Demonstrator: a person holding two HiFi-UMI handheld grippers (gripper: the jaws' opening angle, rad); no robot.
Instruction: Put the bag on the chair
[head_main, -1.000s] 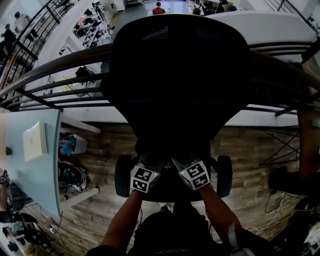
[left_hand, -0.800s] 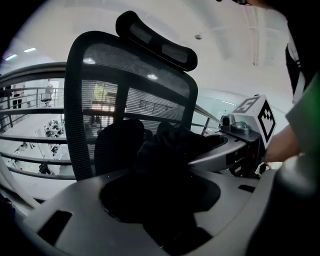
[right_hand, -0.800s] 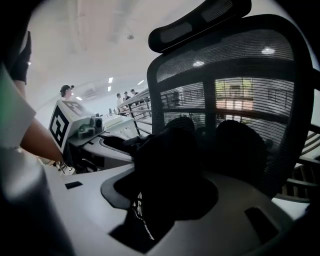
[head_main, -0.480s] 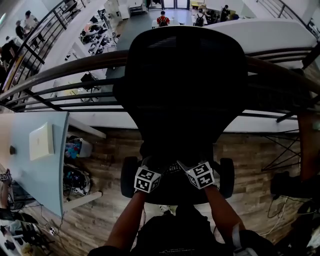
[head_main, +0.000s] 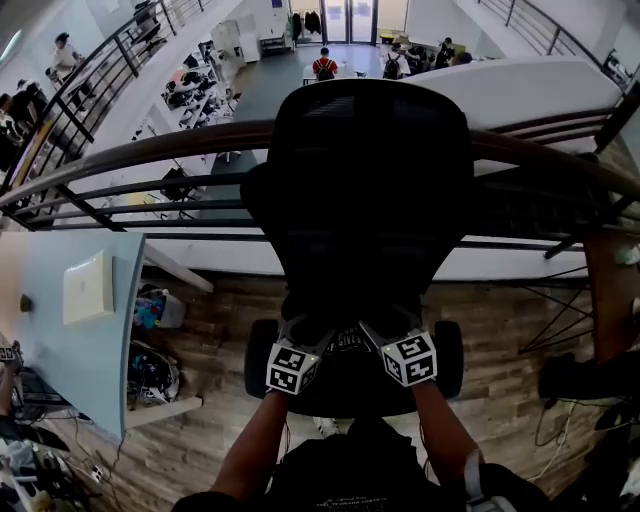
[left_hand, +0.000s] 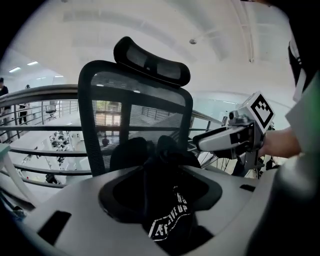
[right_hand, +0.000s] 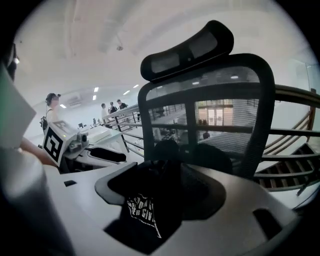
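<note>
Placement is, by my judgement, essentially complete: the black bag (left_hand: 167, 200) with white lettering sits low on the chair (head_main: 370, 180), on its seat (head_main: 350, 395) in front of the mesh backrest (left_hand: 135, 110), though the head view is too dark to show exactly how it rests. Jaws of my left claw (head_main: 303, 335) and my right claw (head_main: 372, 335) have just been opening and now stand spread, with bag fabric lying loose between them and no pad pressing on it. Remaining work: draw both claws clear of the fabric and confirm the bag stays put.
</note>
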